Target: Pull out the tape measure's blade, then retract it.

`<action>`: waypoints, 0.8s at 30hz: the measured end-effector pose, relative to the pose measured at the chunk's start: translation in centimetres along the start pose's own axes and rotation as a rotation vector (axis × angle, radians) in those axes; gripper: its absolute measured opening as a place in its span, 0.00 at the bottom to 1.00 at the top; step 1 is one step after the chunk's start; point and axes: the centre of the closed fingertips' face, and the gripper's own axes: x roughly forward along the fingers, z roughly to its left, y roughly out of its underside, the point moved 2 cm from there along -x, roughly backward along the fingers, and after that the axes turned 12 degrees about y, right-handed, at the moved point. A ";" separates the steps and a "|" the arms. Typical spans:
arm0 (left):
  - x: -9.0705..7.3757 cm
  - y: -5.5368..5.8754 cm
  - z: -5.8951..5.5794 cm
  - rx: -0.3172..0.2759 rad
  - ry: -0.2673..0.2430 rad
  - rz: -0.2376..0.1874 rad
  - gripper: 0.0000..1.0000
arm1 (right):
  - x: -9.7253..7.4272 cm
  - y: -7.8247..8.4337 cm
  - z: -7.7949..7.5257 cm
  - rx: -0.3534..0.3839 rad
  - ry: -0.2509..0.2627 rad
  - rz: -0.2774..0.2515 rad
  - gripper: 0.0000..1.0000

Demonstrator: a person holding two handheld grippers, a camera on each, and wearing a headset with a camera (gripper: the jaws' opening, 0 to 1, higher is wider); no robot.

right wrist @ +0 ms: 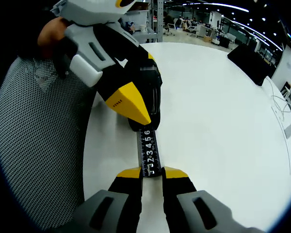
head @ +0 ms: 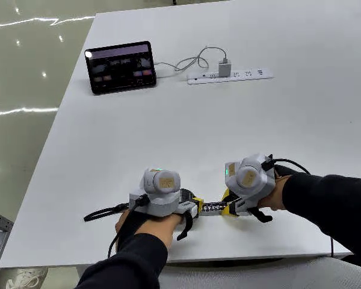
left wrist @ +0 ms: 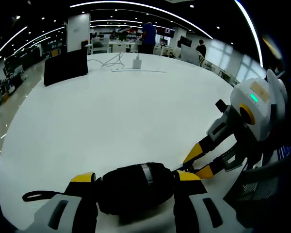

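A black tape measure (left wrist: 136, 187) lies near the table's front edge, and my left gripper (left wrist: 136, 177) is shut on its body from both sides. A short length of blade (right wrist: 148, 145) with printed numbers runs out of the case (right wrist: 148, 97). My right gripper (right wrist: 151, 173) is shut on the blade's end with its yellow tips. In the head view the blade (head: 212, 206) spans the small gap between the left gripper (head: 191, 205) and the right gripper (head: 227, 208). The right gripper's yellow fingertips (left wrist: 199, 162) show beside the case in the left gripper view.
A dark tablet (head: 120, 66) stands at the far left of the white table (head: 259, 120). A white power strip (head: 228, 75) with a charger and cable lies beside it. A mesh chair back (right wrist: 39, 145) sits just off the front edge.
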 end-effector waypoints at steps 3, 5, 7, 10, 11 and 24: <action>0.0 0.0 0.0 0.001 0.000 0.001 0.59 | 0.0 -0.1 0.1 0.005 0.002 -0.004 0.11; 0.0 0.0 0.0 -0.001 0.001 -0.001 0.59 | 0.1 -0.1 0.0 0.019 0.001 -0.004 0.11; -0.1 0.0 0.0 -0.008 0.005 -0.006 0.59 | 0.2 -0.2 0.1 0.027 0.002 -0.006 0.11; 0.0 0.0 0.0 -0.006 0.007 -0.006 0.59 | 0.3 -0.6 0.3 0.019 0.003 -0.010 0.11; 0.0 0.0 0.0 -0.005 0.007 -0.006 0.59 | 0.3 -0.6 0.3 0.020 0.002 -0.010 0.11; -0.1 -0.2 0.2 -0.034 0.036 -0.024 0.59 | 0.7 -1.2 0.4 -0.001 0.001 -0.017 0.11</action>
